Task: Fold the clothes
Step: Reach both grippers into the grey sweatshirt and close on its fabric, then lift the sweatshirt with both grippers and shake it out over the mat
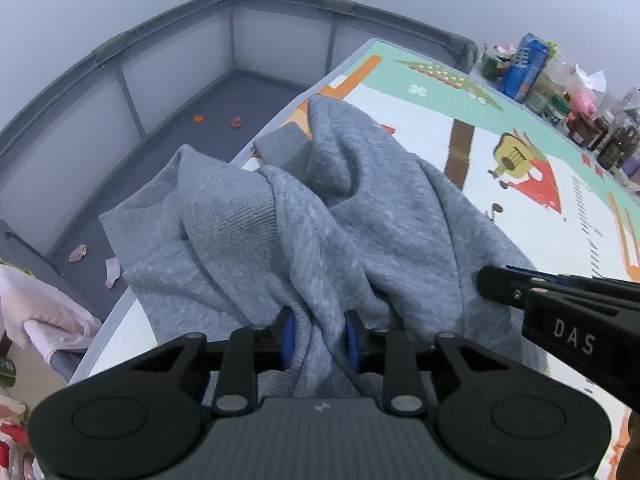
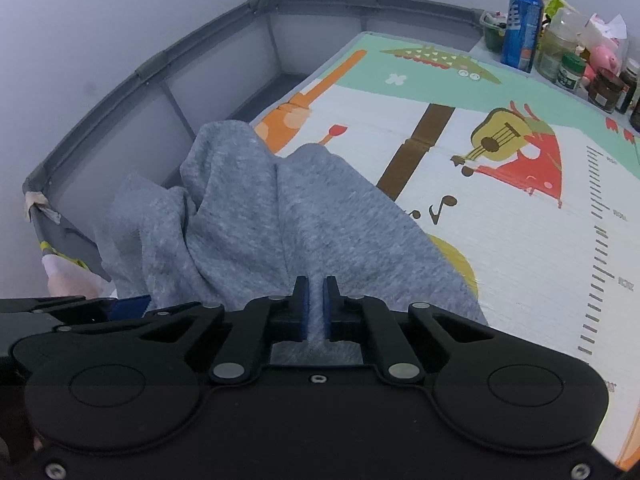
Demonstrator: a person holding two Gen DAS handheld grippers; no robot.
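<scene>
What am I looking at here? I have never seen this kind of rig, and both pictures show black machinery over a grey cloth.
There is no robot arm. A person holds a two-finger gripper in each hand, and each gripper carries a wide-angle camera looking along its fingers. One picture comes from the left gripper, the other from the right gripper; the black parts at the bottom are the gripper's own body. The right gripper also shows at the side of the left view. Both are pinched shut on a crumpled grey sweatshirt, which lies on a cartoon-printed play mat. A grey fabric playpen stands beyond the mat's edge, and jars and bottles crowd the far corner.
</scene>
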